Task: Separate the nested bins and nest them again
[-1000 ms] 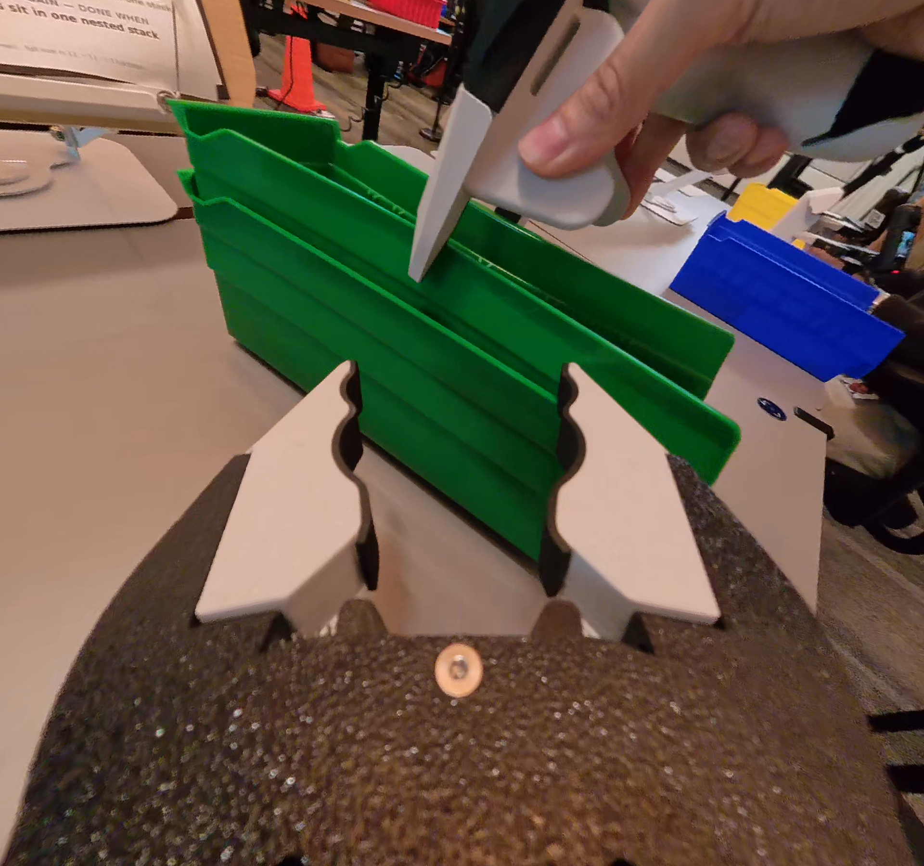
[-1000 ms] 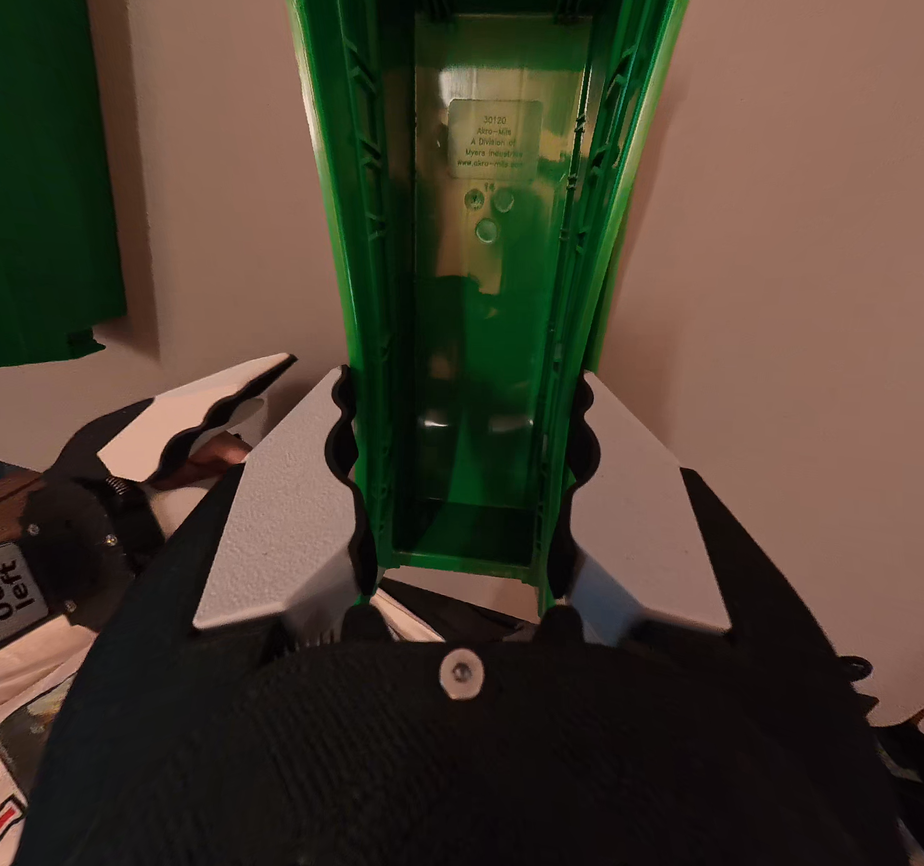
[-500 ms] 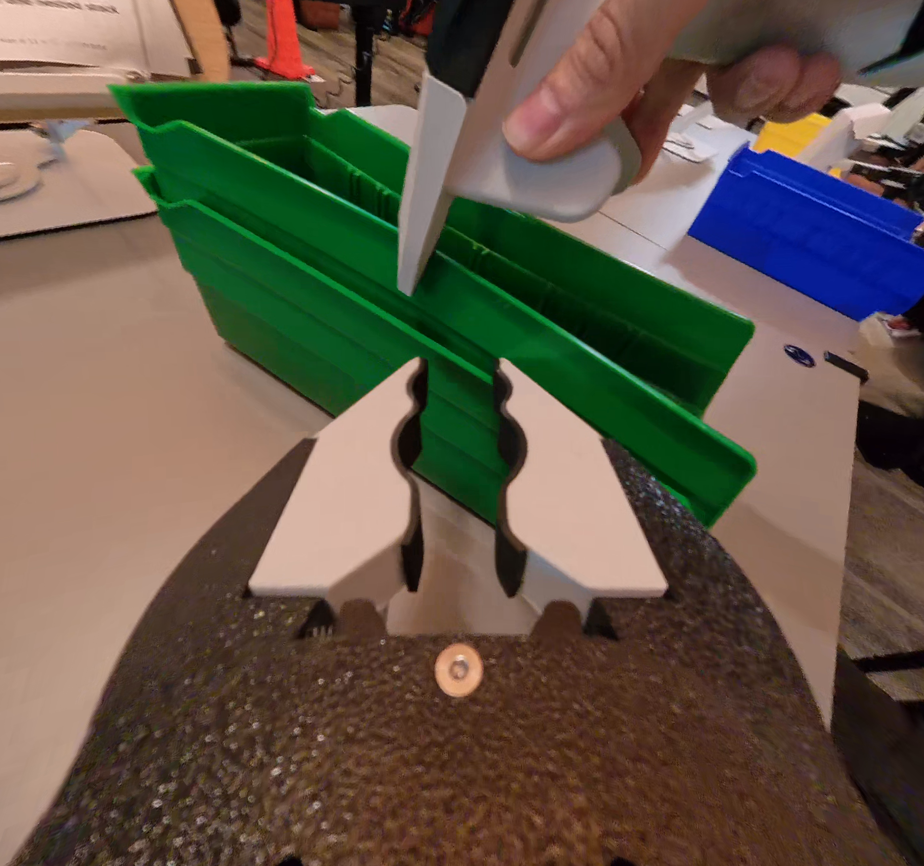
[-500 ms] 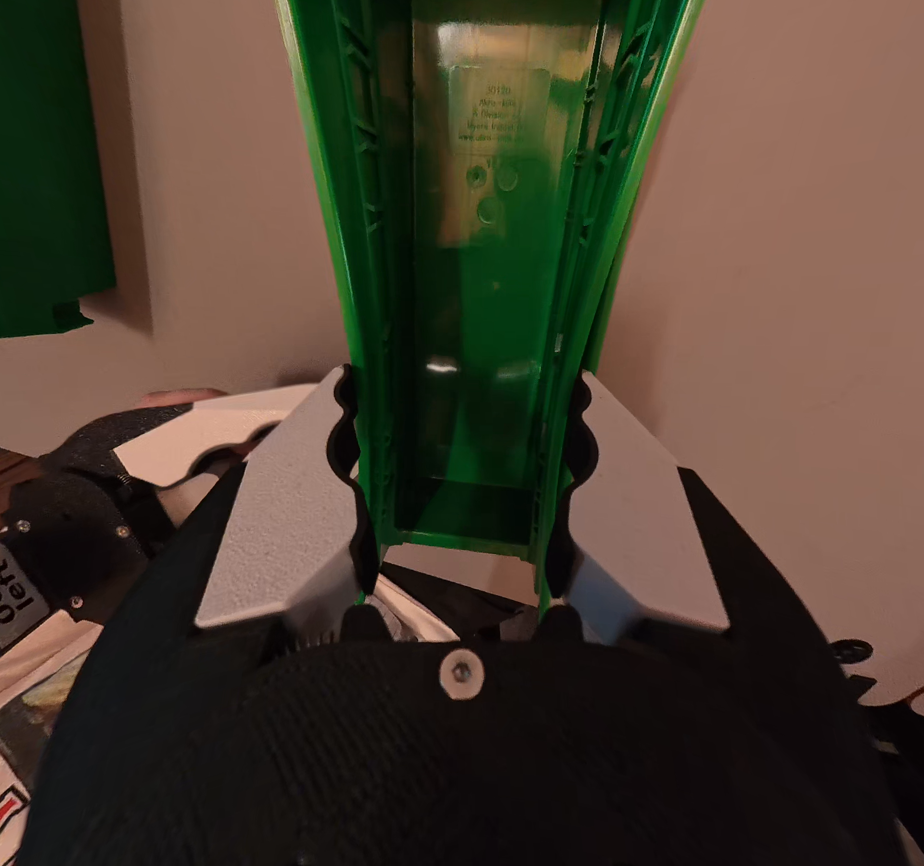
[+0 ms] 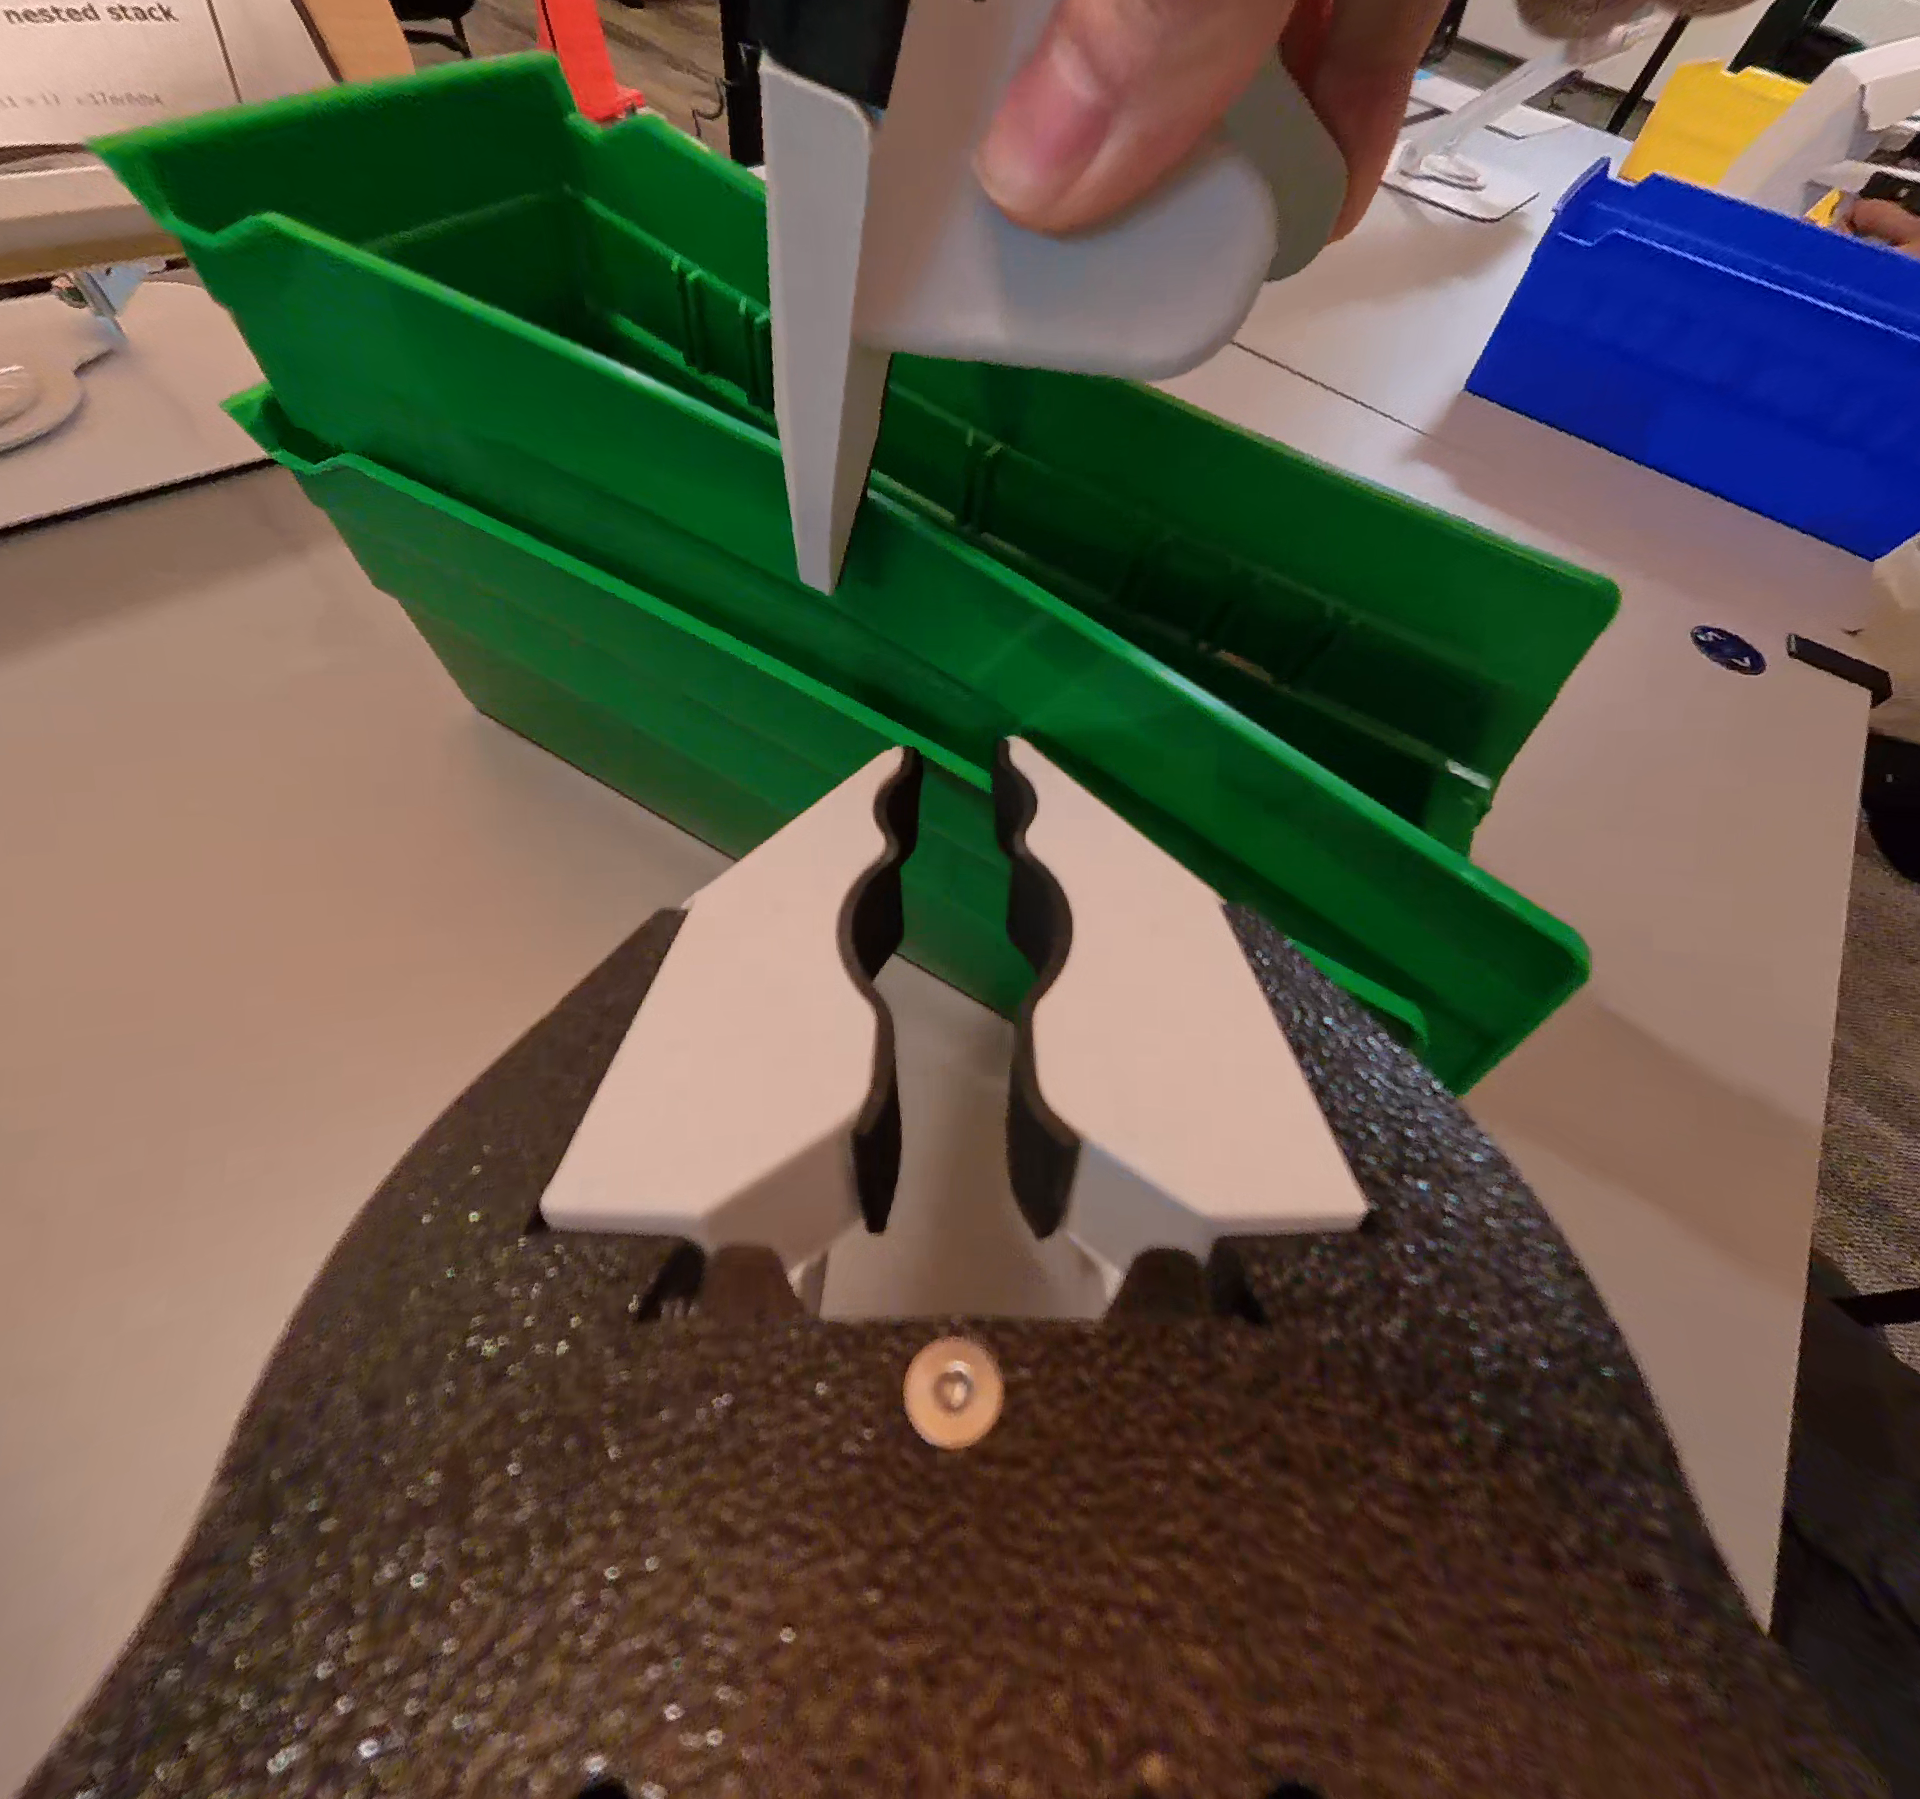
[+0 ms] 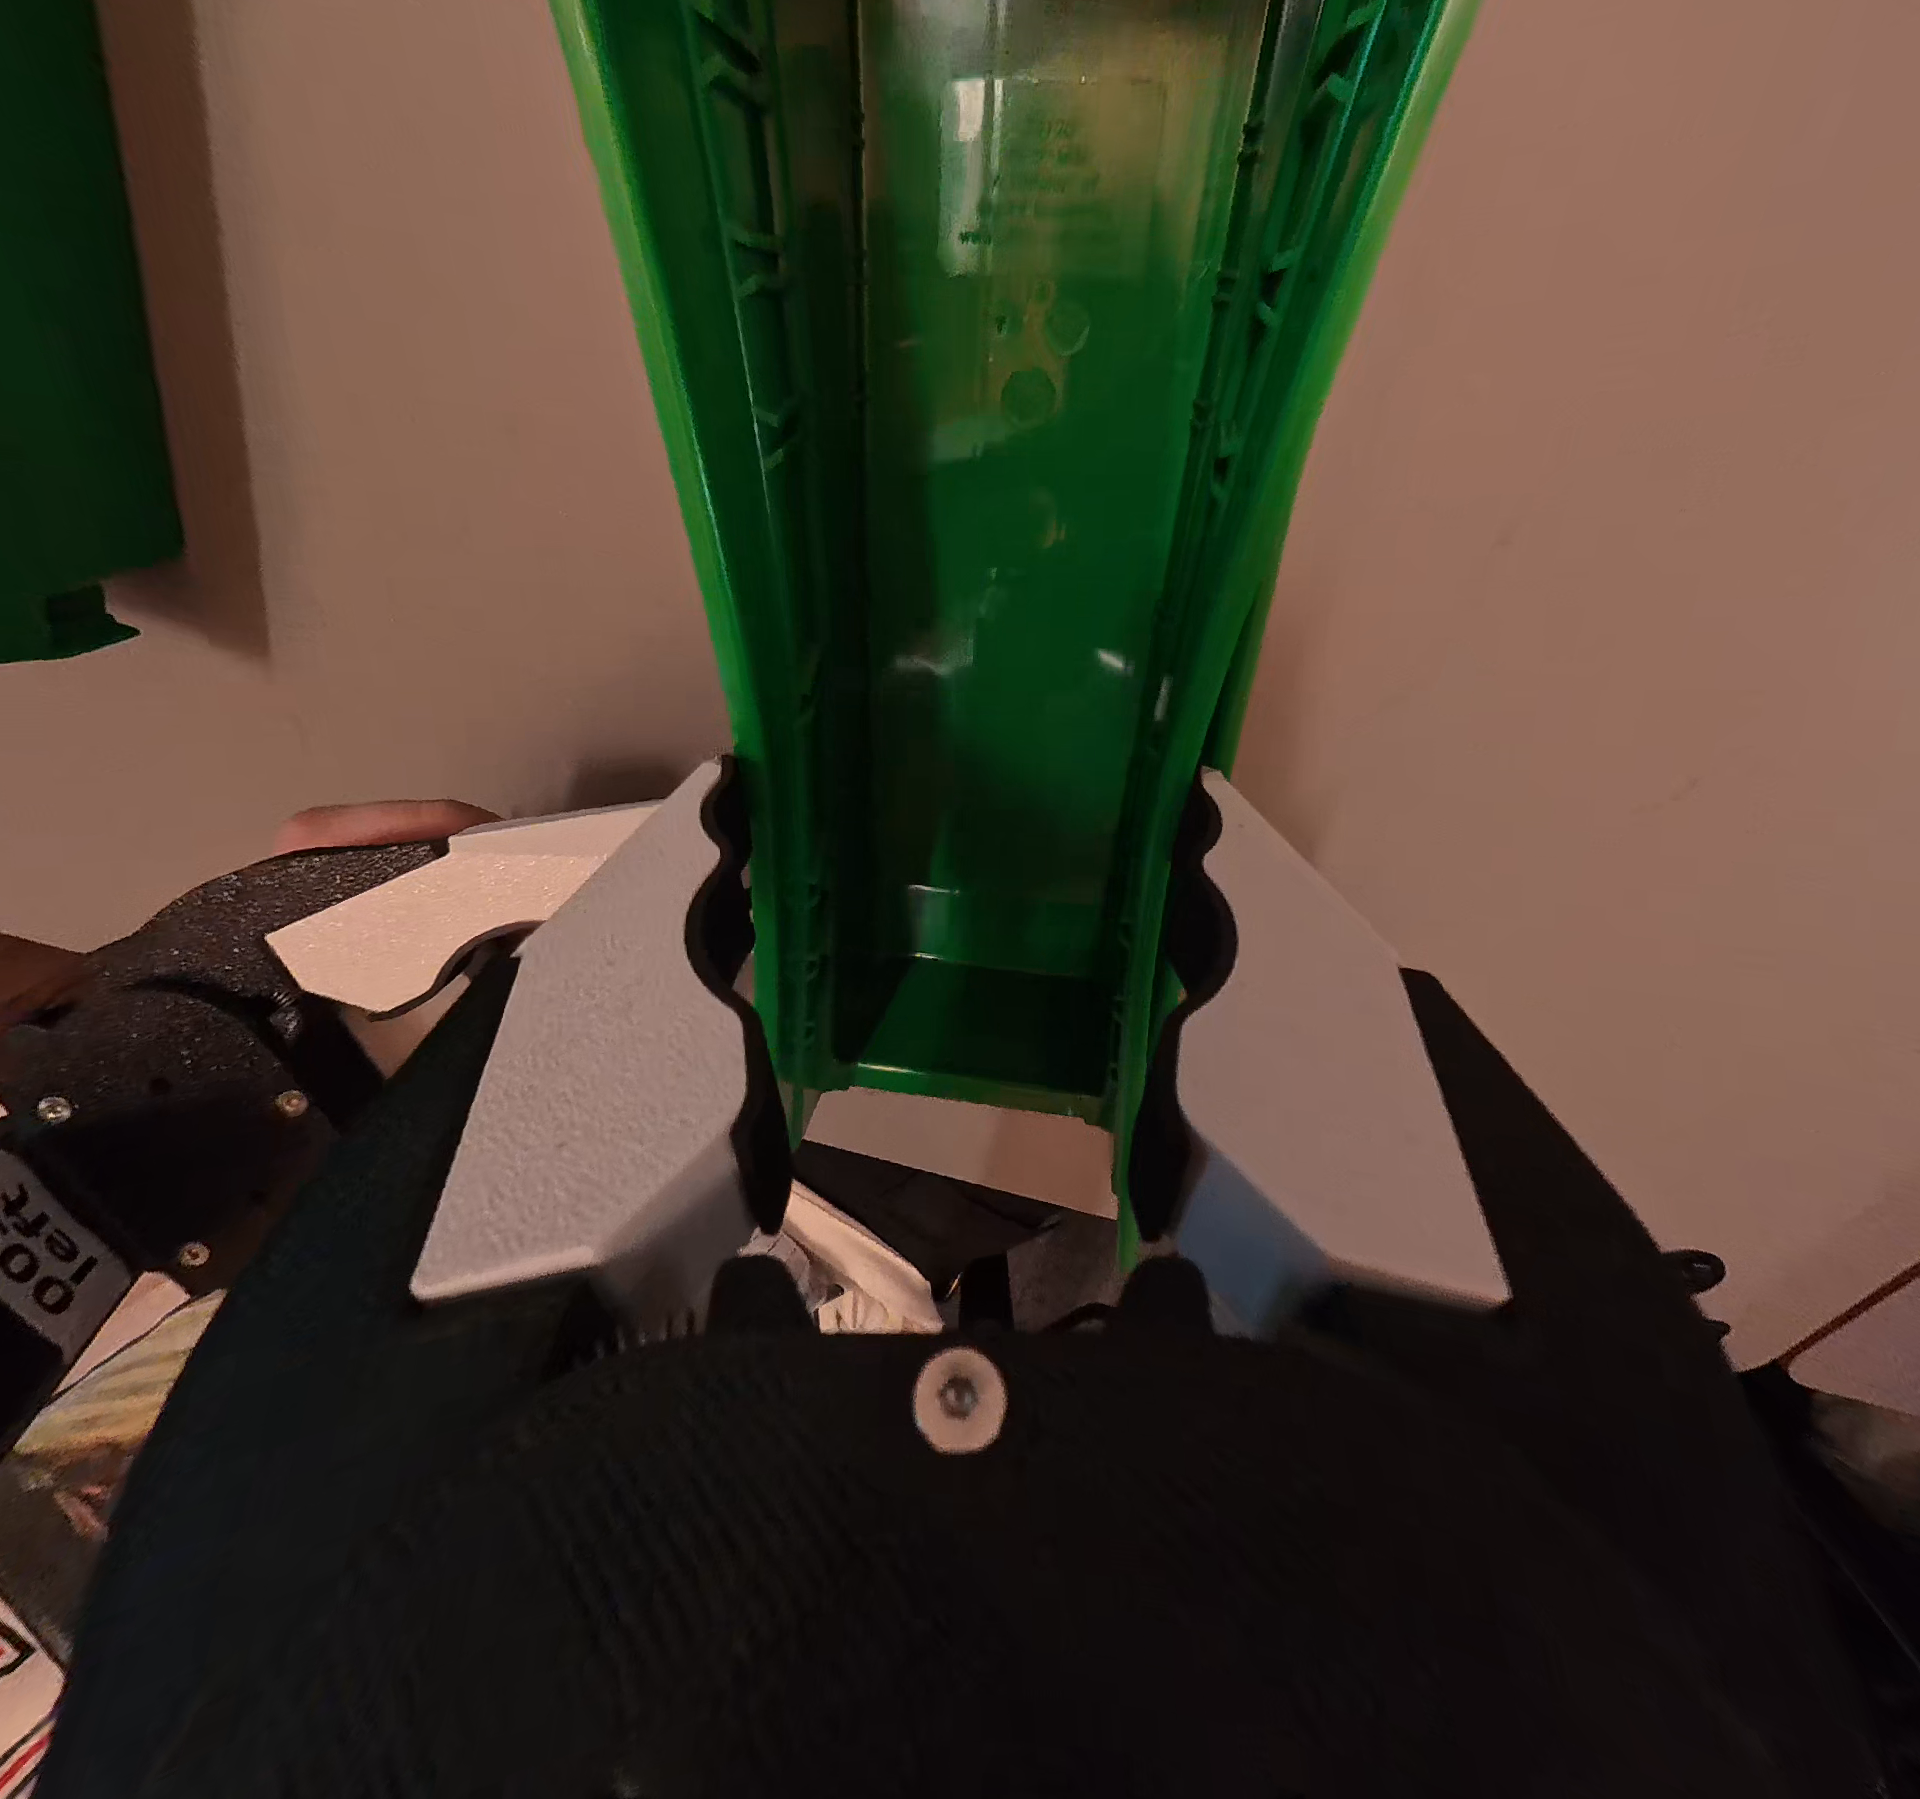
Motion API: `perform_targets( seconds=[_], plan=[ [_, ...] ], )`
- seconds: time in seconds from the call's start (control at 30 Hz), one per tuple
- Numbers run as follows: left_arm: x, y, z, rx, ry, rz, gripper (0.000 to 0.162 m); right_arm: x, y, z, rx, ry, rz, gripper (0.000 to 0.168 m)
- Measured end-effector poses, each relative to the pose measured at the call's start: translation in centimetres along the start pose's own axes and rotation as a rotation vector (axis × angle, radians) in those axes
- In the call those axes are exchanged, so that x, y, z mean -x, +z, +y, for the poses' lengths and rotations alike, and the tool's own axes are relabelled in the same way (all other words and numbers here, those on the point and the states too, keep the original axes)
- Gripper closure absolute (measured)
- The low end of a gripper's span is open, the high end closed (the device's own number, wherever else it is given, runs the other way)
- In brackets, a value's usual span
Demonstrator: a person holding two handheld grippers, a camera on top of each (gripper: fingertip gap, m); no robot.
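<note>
On a pale surface (image 5: pixel 260 918), the right gripper (image 6: pixel 961 1001) clamps the top green bin (image 5: pixel 623 367), partly lifted from the stack (image 5: pixel 665 700); the left gripper's (image 5: pixel 951 1001) fingers are narrow and empty, so separation looks barely begun.

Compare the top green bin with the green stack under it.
The top green bin sits partway out of the nest, while the green stack rests on the table. The right gripper has its jaws on the top green bin's side walls. The left gripper only points at the green stack's rim. Both are the same green and the same long, narrow shape.
</note>
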State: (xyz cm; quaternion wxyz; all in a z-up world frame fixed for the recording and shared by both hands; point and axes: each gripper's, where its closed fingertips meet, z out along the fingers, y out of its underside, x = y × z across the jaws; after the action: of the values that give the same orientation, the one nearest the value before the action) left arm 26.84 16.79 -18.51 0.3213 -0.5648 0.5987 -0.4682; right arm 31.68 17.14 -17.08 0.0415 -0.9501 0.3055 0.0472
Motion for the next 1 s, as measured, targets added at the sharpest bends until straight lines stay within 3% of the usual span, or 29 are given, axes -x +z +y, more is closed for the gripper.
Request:
perform_targets(
  seconds=[0.37, 0.63, 0.83, 1.0],
  plan=[
    [0.6, 0.0, -0.2, -0.014, -0.031, -0.021, 0.150, 0.5, -2.9, -0.1, -0.012, -0.012, -0.021, 0.082],
    [0.7, 0.0, -0.3, -0.033, -0.014, -0.034, 0.150, 0.1, -8.7, -1.8, -0.087, -0.016, -0.052, 0.081],
    [1.5, -0.3, -0.4, -0.030, 0.025, -0.079, 0.152, -5.6, -11.9, -1.8, -0.123, 0.094, -0.026, 0.079],
    [1.6, -0.2, -0.5, -0.039, 0.017, -0.081, 0.152, -12.8, -10.1, -0.3, -0.099, 0.236, 0.010, 0.078]
  ],
)
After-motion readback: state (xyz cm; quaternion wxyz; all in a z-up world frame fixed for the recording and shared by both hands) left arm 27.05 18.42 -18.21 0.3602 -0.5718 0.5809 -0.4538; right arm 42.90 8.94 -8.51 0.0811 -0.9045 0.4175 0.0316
